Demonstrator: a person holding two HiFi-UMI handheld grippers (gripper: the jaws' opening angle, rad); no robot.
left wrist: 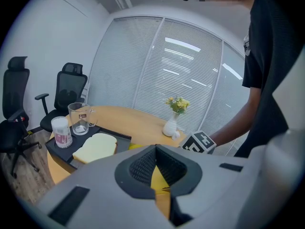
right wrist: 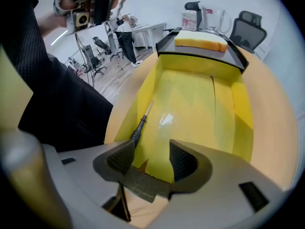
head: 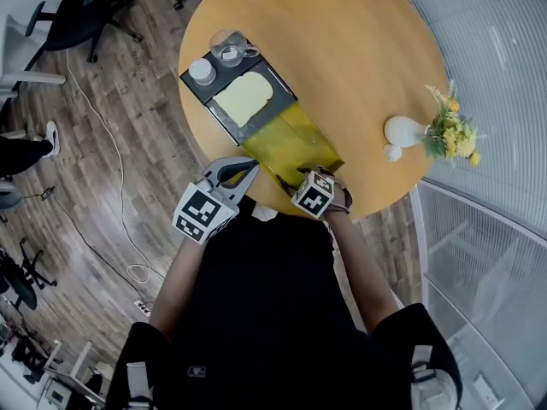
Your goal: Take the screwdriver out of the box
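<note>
Reaching step, it seems: right tongs (right wrist: 151, 152) hang released over the box (right wrist: 240, 104). The screwdriver (right wrist: 139, 128) lies inside by its wall, at one jaw. Left tongs (left wrist: 155, 151) are clenched, empty. Next probably: shift sideways and grasp the handle.

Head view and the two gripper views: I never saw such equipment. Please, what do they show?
A person holds a two-jaw gripper in each hand. The head view looks down from the person's head; the other cameras ride on the grippers. The round table carries a yellow box, a black tray with bread and a mug, and a vase. The left gripper is shut and empty. The right gripper stands open by the screwdriver in the box; nothing is held yet.
</note>
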